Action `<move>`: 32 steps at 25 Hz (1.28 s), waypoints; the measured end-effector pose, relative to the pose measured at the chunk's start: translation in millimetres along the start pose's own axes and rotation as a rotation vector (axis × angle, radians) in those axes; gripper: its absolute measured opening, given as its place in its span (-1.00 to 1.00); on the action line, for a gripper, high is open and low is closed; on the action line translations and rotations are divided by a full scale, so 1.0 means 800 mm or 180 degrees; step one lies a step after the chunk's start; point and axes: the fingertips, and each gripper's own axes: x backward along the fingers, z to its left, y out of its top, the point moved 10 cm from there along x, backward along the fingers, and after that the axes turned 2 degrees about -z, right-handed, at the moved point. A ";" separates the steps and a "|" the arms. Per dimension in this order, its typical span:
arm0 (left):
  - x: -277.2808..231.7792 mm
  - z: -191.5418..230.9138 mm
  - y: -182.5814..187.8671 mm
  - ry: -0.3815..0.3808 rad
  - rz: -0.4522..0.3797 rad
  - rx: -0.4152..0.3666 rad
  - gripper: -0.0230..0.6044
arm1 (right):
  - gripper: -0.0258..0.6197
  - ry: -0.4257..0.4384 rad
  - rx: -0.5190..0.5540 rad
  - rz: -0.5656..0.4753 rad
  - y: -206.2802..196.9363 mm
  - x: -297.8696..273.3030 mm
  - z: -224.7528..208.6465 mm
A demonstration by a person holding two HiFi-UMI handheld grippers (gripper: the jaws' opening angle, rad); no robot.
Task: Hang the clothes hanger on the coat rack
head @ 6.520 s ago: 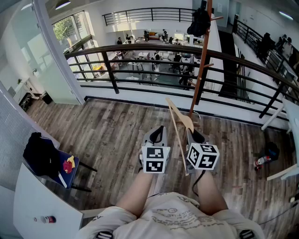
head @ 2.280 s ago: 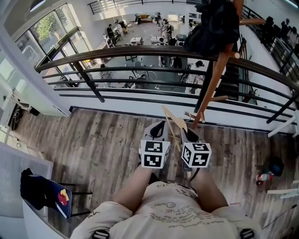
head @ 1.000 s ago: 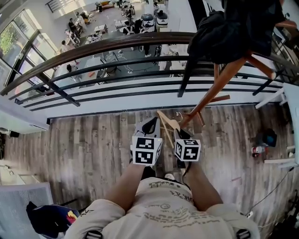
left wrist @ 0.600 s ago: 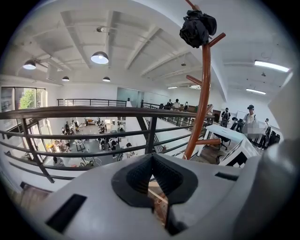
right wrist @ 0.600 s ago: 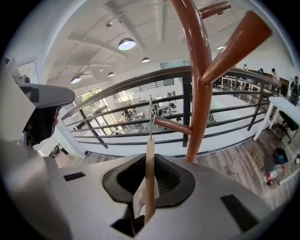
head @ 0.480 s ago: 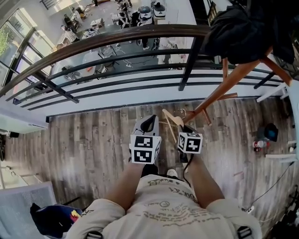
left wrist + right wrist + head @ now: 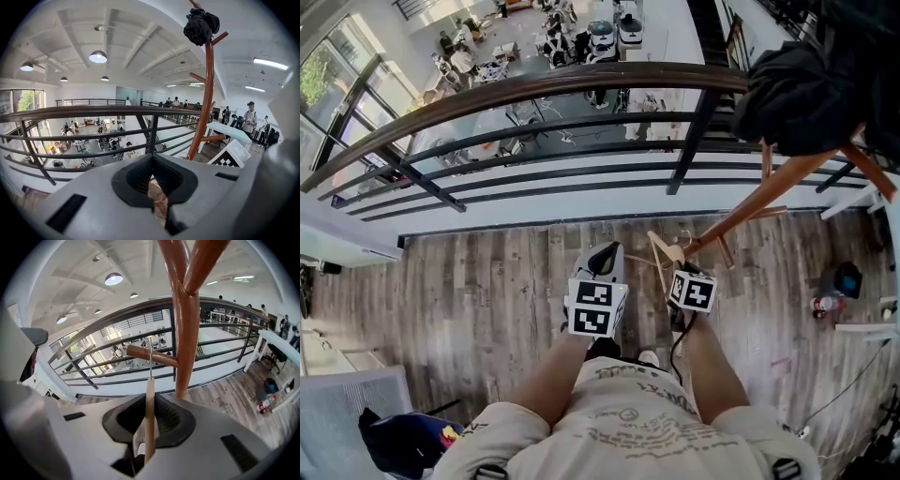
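The light wooden clothes hanger (image 7: 662, 254) is clamped edge-on in my right gripper (image 7: 681, 269), which is shut on it. In the right gripper view the hanger (image 7: 149, 418) rises between the jaws of the right gripper (image 7: 149, 430), and its wire hook (image 7: 150, 357) stands right before a low peg (image 7: 147, 355) of the reddish-brown coat rack (image 7: 187, 333). The rack's pole (image 7: 773, 186) leans across the head view, with a black garment (image 7: 797, 94) on its top. My left gripper (image 7: 605, 259) is beside the right one, shut and holding nothing (image 7: 152, 187).
A dark railing (image 7: 553, 89) runs just beyond the rack, over an open office floor below. Wooden flooring (image 7: 478, 281) lies underfoot. A white desk (image 7: 225, 130) with people near it stands at the right. A bottle and a bag (image 7: 836, 286) sit on the floor at the right.
My right gripper has carried the hanger a little to the right, closer to the rack's foot. The left gripper has hardly moved.
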 end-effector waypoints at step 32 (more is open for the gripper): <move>-0.007 0.005 0.020 0.0148 -0.0062 -0.0006 -0.92 | -0.75 -0.0335 0.0203 0.0079 -0.026 -0.038 -0.054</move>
